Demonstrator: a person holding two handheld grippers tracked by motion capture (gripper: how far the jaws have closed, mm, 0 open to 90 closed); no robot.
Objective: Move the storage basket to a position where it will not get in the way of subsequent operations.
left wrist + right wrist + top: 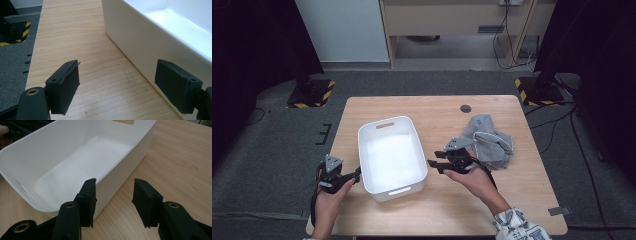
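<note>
Left claw (pixel 357 174) sits at the tabletop's (pixel 447 215) near-left edge, jaws spread wide and holding nothing, its far pad just beside the outer wall of the white plastic bin (pixel 368 145). We read the bin as empty: a rounded rectangle, smooth and glossy, slot handles cut into both short ends. Right claw (pixel 433 165) hovers just off the bin's right wall, jaws likewise spread with nothing between them, pointed toward the bin. Behind that hand lies the grey garment (pixel 492 140), a crumpled hoodie-like heap with a pale drawstring, soft knit, well clear of the bin. We judge the step in hand to be fetching the garment for the bin. To do it well, we would turn the right claw back to the heap, bite a thick fold rather than the cord, and lift high enough that trailing cloth clears the rim. The tabletop is pale wood-grain laminate, matt.
</note>
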